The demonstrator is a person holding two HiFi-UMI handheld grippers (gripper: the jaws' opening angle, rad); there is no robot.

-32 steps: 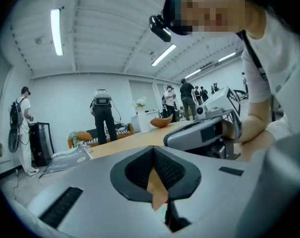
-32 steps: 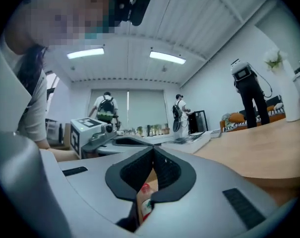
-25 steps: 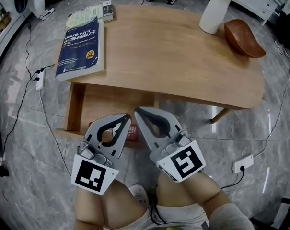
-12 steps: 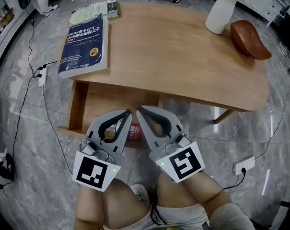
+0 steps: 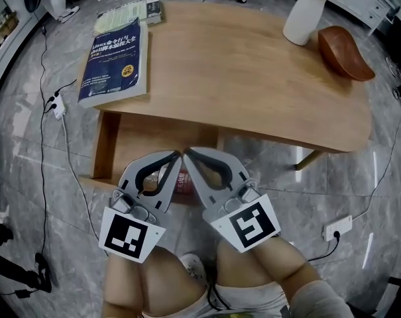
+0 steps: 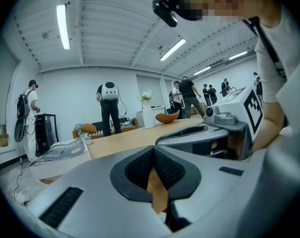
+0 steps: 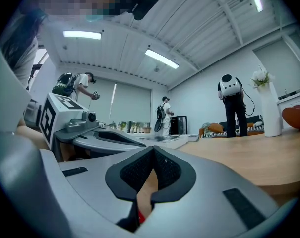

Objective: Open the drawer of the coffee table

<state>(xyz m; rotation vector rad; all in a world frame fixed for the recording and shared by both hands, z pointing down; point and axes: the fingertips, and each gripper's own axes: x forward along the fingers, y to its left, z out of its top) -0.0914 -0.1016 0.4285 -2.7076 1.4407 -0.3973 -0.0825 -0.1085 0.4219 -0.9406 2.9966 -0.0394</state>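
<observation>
The wooden coffee table (image 5: 253, 78) has a drawer (image 5: 147, 141) that stands pulled out under its left half, towards me. A red item (image 5: 183, 183) lies at the drawer's near edge, mostly hidden by the grippers. My left gripper (image 5: 177, 156) and right gripper (image 5: 189, 152) hover side by side over the drawer's near right part, tips almost touching each other. Both are shut with nothing between the jaws. In the left gripper view the left gripper (image 6: 152, 150) shows its pads meeting. The right gripper (image 7: 152, 150) looks the same in its own view.
A blue book (image 5: 113, 61) and a paler one (image 5: 130, 15) lie on the table's left end. A white vase (image 5: 301, 13) and a brown wooden bowl (image 5: 343, 52) stand at the right end. Power strips (image 5: 54, 108) (image 5: 337, 226) and cables lie on the marble floor. My knees are just below the grippers.
Both grippers stay shut and nearly in place over the open drawer. Only the head view has shifted slightly.
</observation>
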